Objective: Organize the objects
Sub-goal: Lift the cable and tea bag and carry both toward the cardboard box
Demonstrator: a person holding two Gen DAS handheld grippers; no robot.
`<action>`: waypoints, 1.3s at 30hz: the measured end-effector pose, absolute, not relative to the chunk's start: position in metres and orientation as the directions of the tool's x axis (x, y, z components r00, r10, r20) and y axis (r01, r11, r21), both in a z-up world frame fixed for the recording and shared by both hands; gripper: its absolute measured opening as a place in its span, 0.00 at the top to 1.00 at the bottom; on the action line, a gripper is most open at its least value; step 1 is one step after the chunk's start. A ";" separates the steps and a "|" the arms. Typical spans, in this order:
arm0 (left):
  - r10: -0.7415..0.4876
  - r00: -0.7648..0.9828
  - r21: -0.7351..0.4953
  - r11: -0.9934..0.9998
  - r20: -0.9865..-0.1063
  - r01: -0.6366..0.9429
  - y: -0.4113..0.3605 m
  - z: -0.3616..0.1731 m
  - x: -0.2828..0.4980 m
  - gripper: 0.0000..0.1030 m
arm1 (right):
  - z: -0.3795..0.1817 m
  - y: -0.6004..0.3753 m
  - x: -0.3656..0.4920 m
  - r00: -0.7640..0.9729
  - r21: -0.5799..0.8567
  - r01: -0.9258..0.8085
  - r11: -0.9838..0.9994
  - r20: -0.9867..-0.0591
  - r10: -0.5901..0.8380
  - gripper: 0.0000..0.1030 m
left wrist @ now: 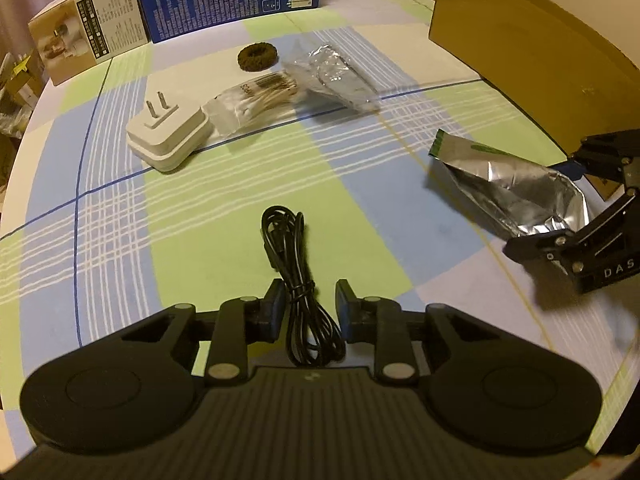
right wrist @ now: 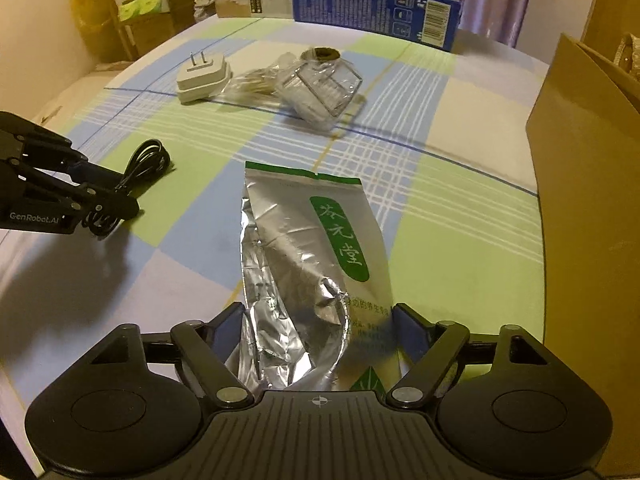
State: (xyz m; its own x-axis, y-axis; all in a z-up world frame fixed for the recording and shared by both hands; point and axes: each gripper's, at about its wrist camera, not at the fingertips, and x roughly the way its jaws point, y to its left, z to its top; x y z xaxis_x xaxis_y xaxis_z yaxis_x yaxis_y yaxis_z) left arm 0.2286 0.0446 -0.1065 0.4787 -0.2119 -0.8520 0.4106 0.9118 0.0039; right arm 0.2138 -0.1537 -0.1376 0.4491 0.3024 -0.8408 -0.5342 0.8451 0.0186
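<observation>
A coiled black cable [left wrist: 294,280] lies on the checked cloth between the fingers of my left gripper [left wrist: 310,306], which is open around it with gaps on both sides. The cable also shows in the right wrist view [right wrist: 146,160]. A silver foil tea pouch [right wrist: 304,264] with a green label lies between the fingers of my right gripper [right wrist: 318,330], which is open around its near end. The pouch [left wrist: 516,186] and the right gripper [left wrist: 576,200] show at the right of the left wrist view. The left gripper [right wrist: 120,200] shows at the left of the right wrist view.
Farther back lie a white plug adapter [left wrist: 168,140], a bag of cotton swabs [left wrist: 252,100], a clear plastic packet [left wrist: 332,76] and a dark hair tie [left wrist: 258,57]. A blue box [left wrist: 228,0] and a beige box [left wrist: 86,36] stand at the back. A cardboard box [left wrist: 532,52] stands right.
</observation>
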 end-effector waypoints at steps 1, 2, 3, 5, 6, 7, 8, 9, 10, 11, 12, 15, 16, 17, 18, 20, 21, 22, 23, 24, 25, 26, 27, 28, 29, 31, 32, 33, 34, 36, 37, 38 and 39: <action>-0.210 0.482 0.005 0.913 -0.851 0.407 0.045 -0.107 0.229 0.78 | -0.137 -0.153 0.212 0.456 0.014 -0.532 0.847 -0.838 0.300 0.33; -0.205 0.485 0.007 0.917 -0.850 0.400 0.045 -0.107 0.229 0.78 | -0.136 -0.153 0.211 0.462 0.010 -0.532 0.847 -0.835 0.300 0.34; -0.201 0.486 0.005 0.921 -0.850 0.389 0.047 -0.107 0.229 0.77 | -0.136 -0.152 0.211 0.467 0.007 -0.532 0.847 -0.832 0.299 0.37; -0.200 0.486 -0.010 0.931 -0.850 0.366 0.051 -0.107 0.230 0.77 | -0.134 -0.152 0.211 0.477 0.010 -0.526 0.851 -0.825 0.304 0.42; -0.197 0.488 -0.011 0.934 -0.850 0.357 0.052 -0.107 0.231 0.77 | -0.133 -0.153 0.211 0.480 0.014 -0.521 0.853 -0.822 0.307 0.44; -0.194 0.490 -0.011 0.936 -0.850 0.352 0.052 -0.107 0.232 0.77 | -0.133 -0.153 0.212 0.482 0.018 -0.518 0.855 -0.819 0.310 0.47; -0.192 0.491 -0.011 0.938 -0.850 0.347 0.052 -0.107 0.232 0.77 | -0.132 -0.153 0.212 0.484 0.021 -0.516 0.856 -0.817 0.312 0.48; -0.189 0.493 -0.010 0.939 -0.849 0.343 0.052 -0.107 0.233 0.77 | -0.132 -0.154 0.213 0.486 0.025 -0.513 0.858 -0.816 0.314 0.50; -0.187 0.495 -0.009 0.940 -0.849 0.340 0.052 -0.107 0.233 0.78 | -0.131 -0.155 0.213 0.484 0.028 -0.512 0.858 -0.816 0.315 0.50; -0.187 0.495 -0.009 0.941 -0.848 0.339 0.052 -0.107 0.234 0.78 | -0.131 -0.155 0.214 0.482 0.030 -0.514 0.857 -0.817 0.317 0.50; -0.186 0.497 -0.008 0.941 -0.848 0.337 0.051 -0.107 0.234 0.78 | -0.131 -0.155 0.213 0.481 0.025 -0.520 0.854 -0.817 0.317 0.50; -0.184 0.499 -0.010 0.943 -0.847 0.331 0.051 -0.107 0.234 0.78 | -0.136 -0.149 0.212 0.491 -0.032 -0.547 0.837 -0.821 0.290 0.45; -0.185 0.498 -0.012 0.944 -0.847 0.330 0.051 -0.107 0.234 0.80 | -0.136 -0.150 0.213 0.489 -0.026 -0.545 0.838 -0.821 0.293 0.44; -0.186 0.498 -0.014 0.944 -0.847 0.330 0.050 -0.107 0.233 0.81 | -0.137 -0.151 0.216 0.483 -0.010 -0.537 0.843 -0.824 0.298 0.43; -0.187 0.498 -0.014 0.943 -0.847 0.331 0.050 -0.107 0.233 0.85 | -0.137 -0.153 0.218 0.477 0.003 -0.532 0.847 -0.825 0.303 0.43; -0.194 0.496 -0.019 0.941 -0.846 0.337 0.049 -0.108 0.233 0.87 | -0.137 -0.153 0.219 0.476 0.010 -0.522 0.853 -0.826 0.301 0.43; -0.194 0.496 -0.019 0.942 -0.847 0.336 0.049 -0.108 0.233 0.88 | -0.136 -0.153 0.219 0.480 0.007 -0.520 0.854 -0.825 0.299 0.47; -0.196 0.495 -0.022 0.942 -0.847 0.334 0.049 -0.108 0.233 0.89 | -0.136 -0.153 0.218 0.483 0.006 -0.516 0.857 -0.824 0.297 0.50; -0.198 0.493 -0.027 0.943 -0.847 0.332 0.049 -0.108 0.233 0.89 | -0.135 -0.153 0.218 0.488 0.002 -0.512 0.859 -0.822 0.293 0.52; -0.198 0.492 -0.032 0.945 -0.848 0.326 0.049 -0.108 0.233 0.89 | -0.135 -0.153 0.217 0.493 0.002 -0.510 0.860 -0.819 0.294 0.54; -0.199 0.490 -0.039 0.948 -0.849 0.317 0.049 -0.107 0.233 0.89 | -0.134 -0.154 0.216 0.497 0.006 -0.506 0.863 -0.816 0.296 0.56; -0.200 0.487 -0.044 0.949 -0.850 0.314 0.049 -0.107 0.233 0.89 | -0.133 -0.155 0.216 0.500 0.009 -0.501 0.866 -0.813 0.298 0.57; -0.202 0.484 -0.046 0.948 -0.852 0.314 0.048 -0.107 0.232 0.89 | -0.133 -0.156 0.215 0.503 0.012 -0.495 0.869 -0.812 0.297 0.58; -0.204 0.479 -0.052 0.949 -0.853 0.312 0.048 -0.106 0.231 0.89 | -0.131 -0.157 0.215 0.505 0.019 -0.486 0.874 -0.810 0.298 0.59; -0.214 0.472 -0.068 0.949 -0.855 0.307 0.049 -0.106 0.230 0.89 | -0.130 -0.158 0.215 0.505 0.028 -0.479 0.878 -0.809 0.301 0.59; -0.235 0.459 -0.100 0.949 -0.857 0.299 0.048 -0.104 0.228 0.89 | -0.128 -0.161 0.215 0.504 0.049 -0.457 0.888 -0.808 0.305 0.60; -0.235 0.459 -0.099 0.948 -0.857 0.301 0.047 -0.103 0.227 0.89 | -0.127 -0.163 0.215 0.505 0.060 -0.445 0.893 -0.807 0.306 0.60; -0.234 0.462 -0.094 0.947 -0.855 0.306 0.046 -0.102 0.226 0.89 | -0.124 -0.164 0.214 0.507 0.070 -0.435 0.898 -0.805 0.308 0.61; -0.236 0.464 -0.095 0.947 -0.854 0.307 0.045 -0.100 0.225 0.89 | -0.121 -0.166 0.214 0.511 0.081 -0.424 0.902 -0.801 0.312 0.61; -0.252 0.467 -0.115 0.946 -0.848 0.302 0.045 -0.097 0.225 0.89 | -0.114 -0.170 0.210 0.519 0.110 -0.398 0.911 -0.791 0.323 0.61; -0.252 0.469 -0.114 0.947 -0.846 0.302 0.044 -0.095 0.225 0.89 | -0.111 -0.172 0.208 0.523 0.128 -0.383 0.915 -0.786 0.329 0.61; -0.244 0.475 -0.104 0.947 -0.845 0.303 0.042 -0.092 0.224 0.89 | -0.107 -0.174 0.205 0.527 0.139 -0.370 0.918 -0.783 0.331 0.61; -0.237 0.482 -0.094 0.949 -0.844 0.300 0.041 -0.090 0.222 0.89 | -0.103 -0.176 0.203 0.531 0.148 -0.359 0.922 -0.779 0.332 0.61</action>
State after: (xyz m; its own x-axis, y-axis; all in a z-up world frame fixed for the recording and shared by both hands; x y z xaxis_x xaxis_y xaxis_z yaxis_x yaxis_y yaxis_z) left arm 0.2222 0.0405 -0.0898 0.4819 -0.2365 -0.8437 0.3005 0.9491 -0.0945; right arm 0.2025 -0.1755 -0.1035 0.5314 0.3323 -0.7792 -0.3587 0.9216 0.1484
